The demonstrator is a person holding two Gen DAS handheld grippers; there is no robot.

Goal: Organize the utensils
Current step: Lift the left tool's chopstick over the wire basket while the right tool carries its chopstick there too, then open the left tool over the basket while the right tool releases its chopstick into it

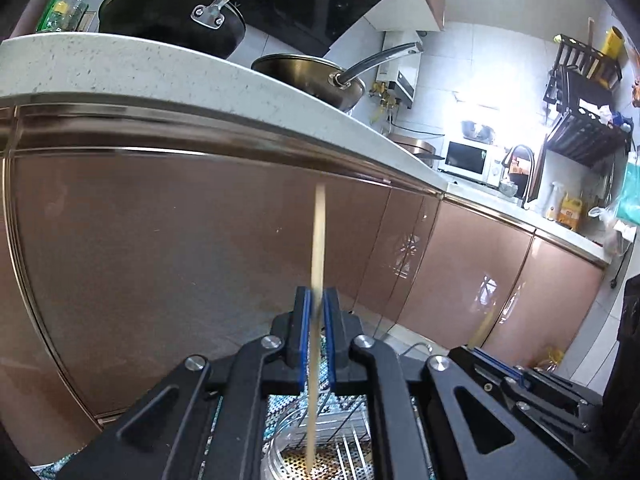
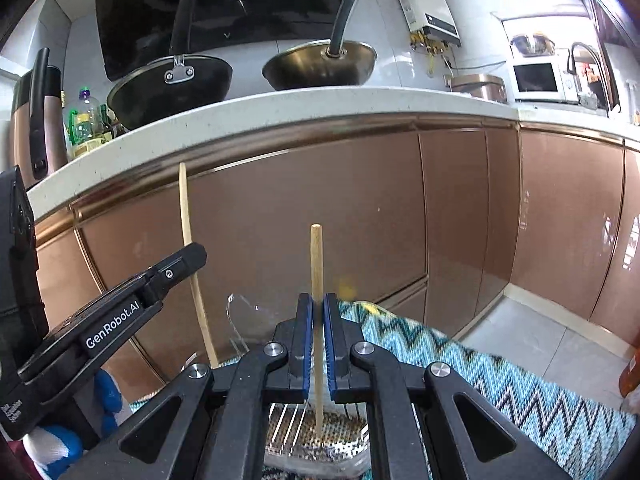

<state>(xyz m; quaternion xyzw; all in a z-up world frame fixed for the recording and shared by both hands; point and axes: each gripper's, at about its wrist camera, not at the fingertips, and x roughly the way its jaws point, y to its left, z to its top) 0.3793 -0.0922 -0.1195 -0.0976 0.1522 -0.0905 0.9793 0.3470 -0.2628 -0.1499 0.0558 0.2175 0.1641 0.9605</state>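
The job looked partway through: each gripper carried one wooden chopstick upright over a perforated holder [image 2: 320, 436] on the zigzag-patterned cloth [image 2: 480, 364], and neither stick was yet released, so letting go and fetching any remaining utensils appeared left to do. The copper-coloured cabinet fronts [image 1: 200, 248] and the pale counter [image 1: 168, 76] with two pans rose close ahead, and the metal tines lying in the holder crowded the landing spot. A clear plastic piece [image 2: 240, 320] stood just beside the holder. The left gripper [image 1: 318, 308] had its fingers nearly together, and the left chopstick [image 1: 318, 240] ran between the blue pads with its tip down in the holder. The right gripper [image 2: 318, 312] was likewise almost closed around the right chopstick [image 2: 316, 264], whose lower end reached the holder's mesh.
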